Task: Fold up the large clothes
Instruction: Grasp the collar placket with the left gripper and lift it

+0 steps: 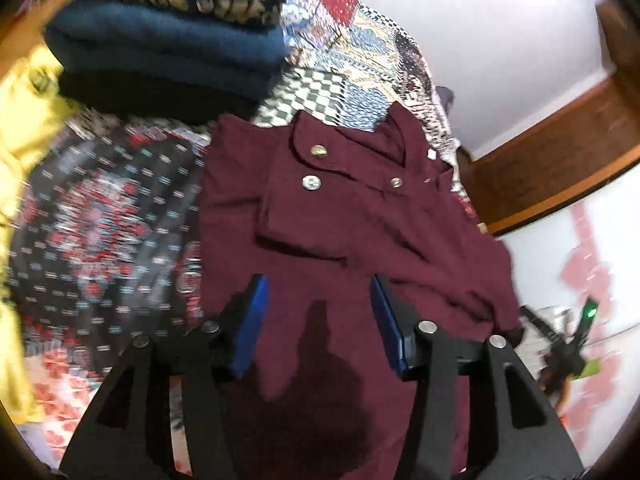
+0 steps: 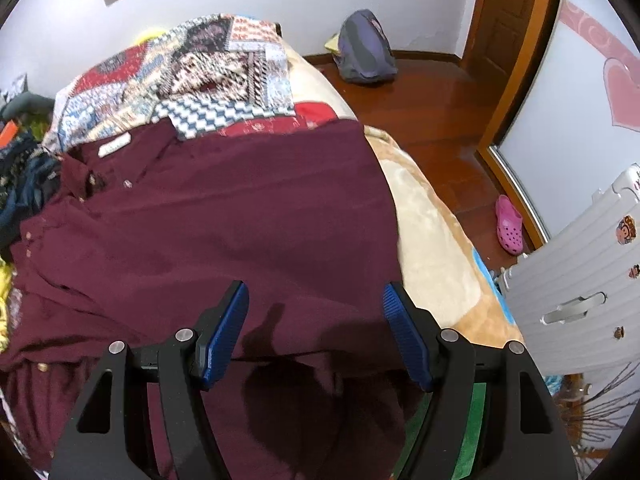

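A large maroon button shirt [image 1: 332, 240] lies spread on the bed, collar at the far end, with a sleeve and cuff folded across its chest. It fills the middle of the right wrist view [image 2: 240, 216] too. My left gripper [image 1: 318, 300] is open and empty just above the shirt's lower part. My right gripper [image 2: 316, 312] is open and empty above the shirt near its right edge. The right gripper [image 1: 576, 340] shows blurred at the right of the left wrist view.
A stack of folded clothes [image 1: 168, 52] stands at the far left, with yellow cloth [image 1: 24, 128] beside it. A patchwork garment [image 2: 188, 76] lies beyond the collar. The bed edge [image 2: 436, 248] drops to a wooden floor with a pink shoe [image 2: 509, 225], a white suitcase [image 2: 580, 280] and a backpack [image 2: 366, 48].
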### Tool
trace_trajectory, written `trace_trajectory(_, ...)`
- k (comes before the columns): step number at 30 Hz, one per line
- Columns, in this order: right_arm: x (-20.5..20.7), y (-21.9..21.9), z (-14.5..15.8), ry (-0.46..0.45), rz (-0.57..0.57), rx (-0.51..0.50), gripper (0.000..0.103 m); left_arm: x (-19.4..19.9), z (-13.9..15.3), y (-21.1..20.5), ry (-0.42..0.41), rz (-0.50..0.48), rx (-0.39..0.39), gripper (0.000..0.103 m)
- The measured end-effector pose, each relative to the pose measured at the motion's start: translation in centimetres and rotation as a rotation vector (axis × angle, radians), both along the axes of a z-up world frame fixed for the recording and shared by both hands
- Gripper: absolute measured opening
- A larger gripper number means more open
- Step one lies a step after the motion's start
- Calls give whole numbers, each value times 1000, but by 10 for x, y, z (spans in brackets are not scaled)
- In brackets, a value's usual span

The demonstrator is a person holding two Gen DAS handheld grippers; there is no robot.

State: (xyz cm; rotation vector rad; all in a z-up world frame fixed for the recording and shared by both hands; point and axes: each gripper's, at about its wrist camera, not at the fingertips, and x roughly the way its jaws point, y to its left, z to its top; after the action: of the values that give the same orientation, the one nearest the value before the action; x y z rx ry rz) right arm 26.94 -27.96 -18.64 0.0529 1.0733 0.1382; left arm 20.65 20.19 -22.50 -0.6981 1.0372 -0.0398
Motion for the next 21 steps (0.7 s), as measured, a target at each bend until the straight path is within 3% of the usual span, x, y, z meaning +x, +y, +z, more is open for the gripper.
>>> trace_trajectory(4,-1,13,10,-33,14,-3,67,24,-25,7,41,15,-119,51)
trace_trajectory(10,2,31,9,-41,56,-8,67,49,-52,16,90,55,-179,51)
trace_trajectory(15,7,46,1,-29,89,-41,67,67,-56,22,84,84,-146,50)
trace_trajectory(16,7,48,0,-25,93,-42,67,70,-53,22,80,89,-117,41)
trace_trajectory(17,7,49,0,-22,97,-40,67,71,-52,22,78,89,-86,23)
trace_trajectory(18,8,51,0,-21,102,-39,67,74,-47,19,74,82,-32,14)
trace_trajectory(21,6,52,2,-24,110,-43,67,76,-32,14,40,64,17,8)
